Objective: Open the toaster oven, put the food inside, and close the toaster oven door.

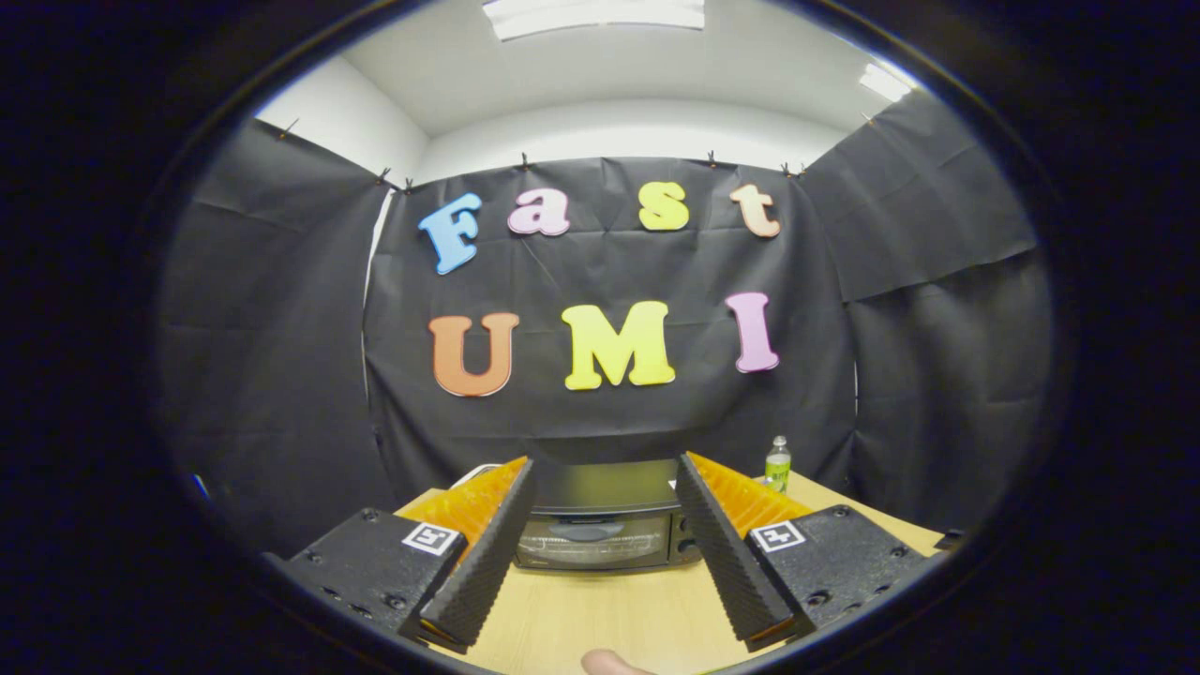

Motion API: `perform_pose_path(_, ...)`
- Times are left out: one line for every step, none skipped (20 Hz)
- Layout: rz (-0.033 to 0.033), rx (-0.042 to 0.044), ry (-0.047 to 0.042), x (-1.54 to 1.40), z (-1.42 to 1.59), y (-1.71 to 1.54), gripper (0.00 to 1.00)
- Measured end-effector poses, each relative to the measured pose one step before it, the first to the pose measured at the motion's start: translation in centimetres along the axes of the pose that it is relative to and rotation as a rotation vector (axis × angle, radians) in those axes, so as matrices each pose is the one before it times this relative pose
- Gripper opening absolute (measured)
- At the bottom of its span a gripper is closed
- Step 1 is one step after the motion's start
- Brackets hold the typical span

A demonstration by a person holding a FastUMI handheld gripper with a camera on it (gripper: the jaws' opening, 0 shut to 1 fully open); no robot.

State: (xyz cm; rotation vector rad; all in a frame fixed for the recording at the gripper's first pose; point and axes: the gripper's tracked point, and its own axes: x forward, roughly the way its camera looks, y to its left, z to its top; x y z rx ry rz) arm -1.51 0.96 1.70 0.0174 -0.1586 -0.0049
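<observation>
A black toaster oven (600, 525) stands on the wooden table (600, 609) beyond my fingers, framed between them, its glass door facing me and closed. My gripper (605, 473) is open, held above the table well short of the oven, with nothing between the fingers. A small pale rounded thing (607, 664) shows at the near table edge below the fingers; I cannot tell what it is.
A small bottle with a green label (777, 465) stands on the table to the right of the oven, near the back. Black cloth walls close the booth behind and on both sides. Bare tabletop lies between my fingers and the oven.
</observation>
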Motion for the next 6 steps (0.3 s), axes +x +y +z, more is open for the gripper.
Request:
perform_pose_path(-0.00468, 0.00518, -0.00861, -0.253, 0.32, -0.108, 0.98)
perform_pose_path(0.00159, 0.00145, -0.00222, -0.081, 0.11, -0.003, 0.98)
perform_pose_path(0.00145, 0.00254, 0.00368, 0.014, -0.194, -0.048, 0.98)
perform_pose_path(0.00432, 0.0038, 0.00111, 0.023, 0.026, 0.023, 0.98)
perform_pose_path(0.00487, 0.00247, 0.0045, 0.084, -0.14, 0.135, 0.98)
perform_pose_path(0.0054, -0.00239, -0.00356, 0.063, 0.058, 0.104, 0.98)
